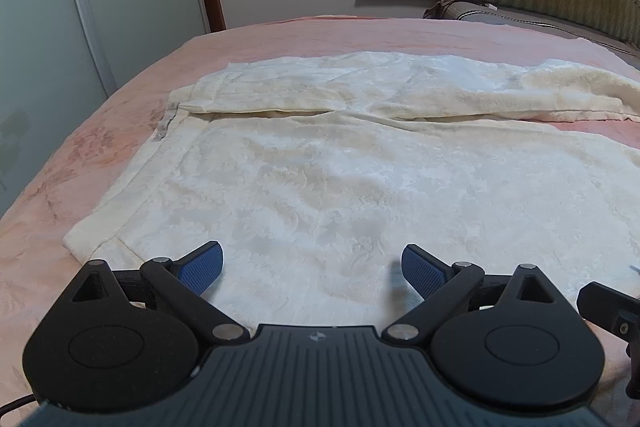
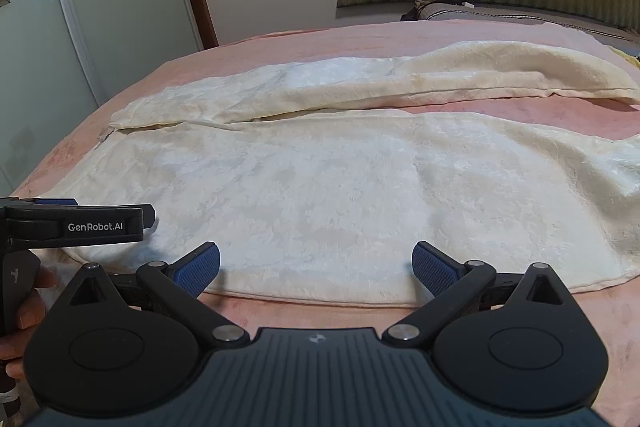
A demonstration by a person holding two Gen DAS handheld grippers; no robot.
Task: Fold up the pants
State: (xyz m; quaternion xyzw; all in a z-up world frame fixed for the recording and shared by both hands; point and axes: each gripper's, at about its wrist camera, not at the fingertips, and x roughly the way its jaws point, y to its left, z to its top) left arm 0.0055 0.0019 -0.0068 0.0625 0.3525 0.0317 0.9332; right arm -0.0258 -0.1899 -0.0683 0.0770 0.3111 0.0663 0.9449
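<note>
One bed (image 1: pixel 280 35) with a pink cover carried one pair of cream pants (image 1: pixel 320 187), spread flat with its two legs lying side by side, probably so that one leg could be folded over the other. Two tools hovered at the near edge: the left tool (image 1: pixel 312 267) and right tool (image 2: pixel 316 265) each had fingers apart, gripping nothing.
</note>
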